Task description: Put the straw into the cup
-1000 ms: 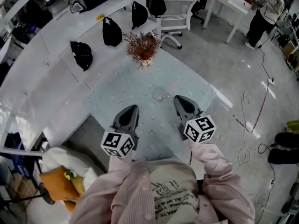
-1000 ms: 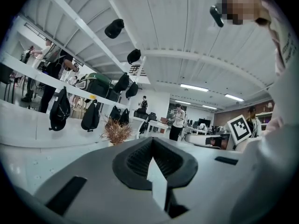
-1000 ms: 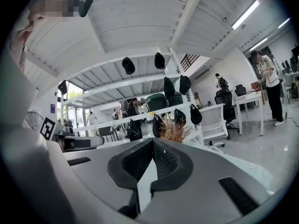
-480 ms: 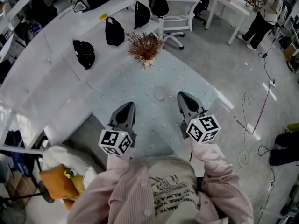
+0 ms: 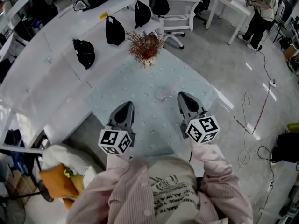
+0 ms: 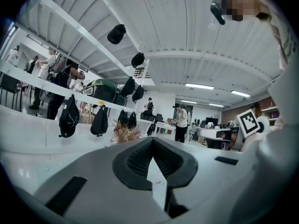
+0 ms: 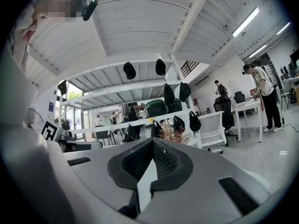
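Note:
A small clear cup point(image 5: 160, 94) stands on the glass table point(image 5: 117, 90), hard to make out. A faint pale straw point(image 5: 174, 84) seems to lie just right of it. My left gripper point(image 5: 127, 105) hovers near the table's front edge, left of the cup and short of it, jaws shut and empty. My right gripper point(image 5: 182, 96) is right of the cup, close to the straw, also shut on nothing. In the left gripper view the left gripper point(image 6: 152, 139) points level across the room, and in the right gripper view so does the right gripper point(image 7: 152, 139); neither view shows cup or straw.
A dried brown plant point(image 5: 145, 47) stands at the table's far edge. Black bags point(image 5: 114, 30) hang along a white counter point(image 5: 56, 64) at the left. Beyond are a white chair point(image 5: 180, 10) and a standing person point(image 5: 261, 8). Cables point(image 5: 245, 125) lie on the floor, right.
The head view has shifted a little. Both grippers stay where they were, still shut.

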The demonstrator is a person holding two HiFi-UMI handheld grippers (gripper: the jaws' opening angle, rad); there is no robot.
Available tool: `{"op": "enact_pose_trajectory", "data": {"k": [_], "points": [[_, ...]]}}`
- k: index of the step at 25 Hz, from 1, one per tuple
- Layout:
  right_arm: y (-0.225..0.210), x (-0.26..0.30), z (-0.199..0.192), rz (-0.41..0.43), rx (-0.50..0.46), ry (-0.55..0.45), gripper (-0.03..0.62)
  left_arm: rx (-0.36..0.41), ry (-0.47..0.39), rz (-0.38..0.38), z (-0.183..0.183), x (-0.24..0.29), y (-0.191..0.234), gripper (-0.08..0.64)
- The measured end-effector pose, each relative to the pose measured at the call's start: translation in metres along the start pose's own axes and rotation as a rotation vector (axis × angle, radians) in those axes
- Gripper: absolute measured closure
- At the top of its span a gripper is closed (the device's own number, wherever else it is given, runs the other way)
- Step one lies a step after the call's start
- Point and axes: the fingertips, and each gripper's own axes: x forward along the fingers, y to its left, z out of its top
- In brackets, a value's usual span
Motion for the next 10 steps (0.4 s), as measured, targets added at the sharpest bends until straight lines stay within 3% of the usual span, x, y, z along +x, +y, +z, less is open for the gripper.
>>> {"op": "enact_pose_trajectory", "data": {"k": [10], "points": [[0.0005, -0.0037, -0.0022, 0.000, -0.005, 0.008, 0.592, -0.005, 0.007, 0.021, -0.0029, -0.0045, 0.0028, 0.561]]}}
